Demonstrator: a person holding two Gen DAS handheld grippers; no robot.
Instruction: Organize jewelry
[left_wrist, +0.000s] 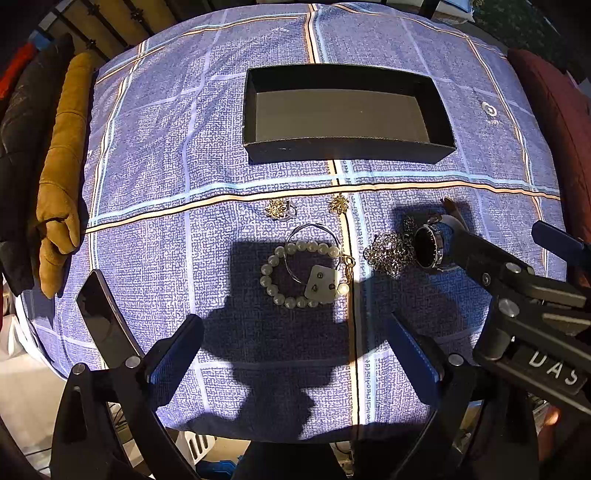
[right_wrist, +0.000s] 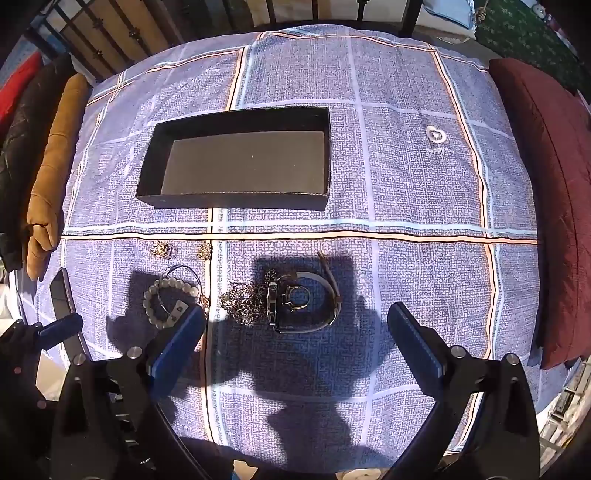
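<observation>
One black box (left_wrist: 347, 147), two gold flower ornaments (left_wrist: 339, 204), one pearl bracelet (left_wrist: 295, 273), one watch (right_wrist: 291, 302), one chain (right_wrist: 243, 302), one phone (left_wrist: 103, 317)

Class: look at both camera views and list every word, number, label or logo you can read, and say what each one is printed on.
"DAS": white letters on the black body of the right gripper, seen in the left view; the word runs out of the picture, so it may be longer.
White ring-shaped logo on the tablecloth: the small print under it is too blurred to read.
Nothing else is legible.
</observation>
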